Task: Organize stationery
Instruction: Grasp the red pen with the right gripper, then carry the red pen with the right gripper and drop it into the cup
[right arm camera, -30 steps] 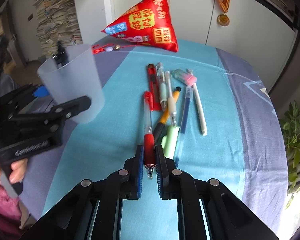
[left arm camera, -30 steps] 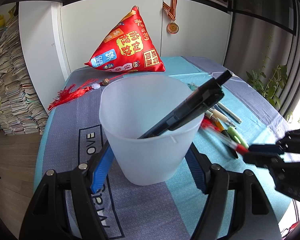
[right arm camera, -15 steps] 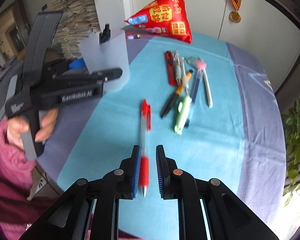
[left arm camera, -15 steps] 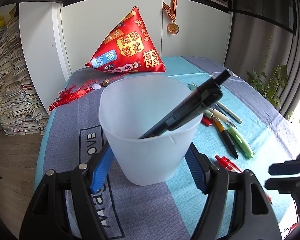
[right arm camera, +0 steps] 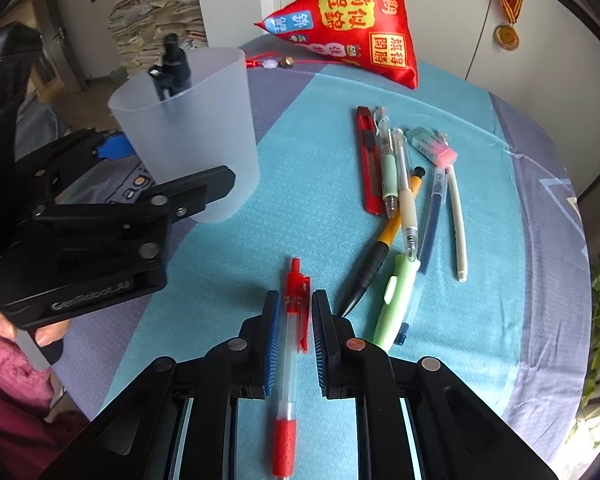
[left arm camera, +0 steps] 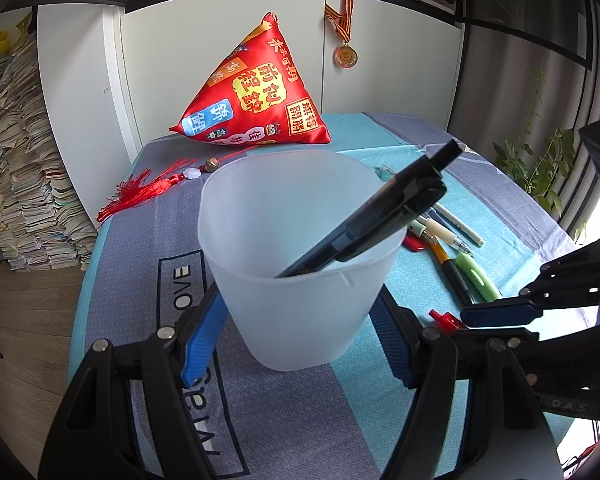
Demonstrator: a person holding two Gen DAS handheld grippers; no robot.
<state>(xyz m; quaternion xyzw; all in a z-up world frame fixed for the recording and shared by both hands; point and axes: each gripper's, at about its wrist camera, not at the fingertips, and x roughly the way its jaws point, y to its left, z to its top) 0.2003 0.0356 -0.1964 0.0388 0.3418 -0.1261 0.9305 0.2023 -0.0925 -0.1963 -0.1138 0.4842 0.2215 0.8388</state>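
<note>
Half the red pen (right arm camera: pixel 290 344) — behind right tongs (right arm camera: pixel 292 312).

Bare table (right arm camera: pixel 300 208) lies open between the frosted cup (right arm camera: pixel 192 136) on the left and the heap of pens (right arm camera: pixel 408 208) on the right. The left gripper (right arm camera: pixel 172 184) clasps the cup's sides, blocking its near-left flank. A black pen (left arm camera: pixel 380 216) leaning across the cup's mouth narrows that opening.

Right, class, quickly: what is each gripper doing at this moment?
Left gripper: closed on the frosted cup.
Right gripper: fingers either side of the red pen, grip cannot be told.
</note>
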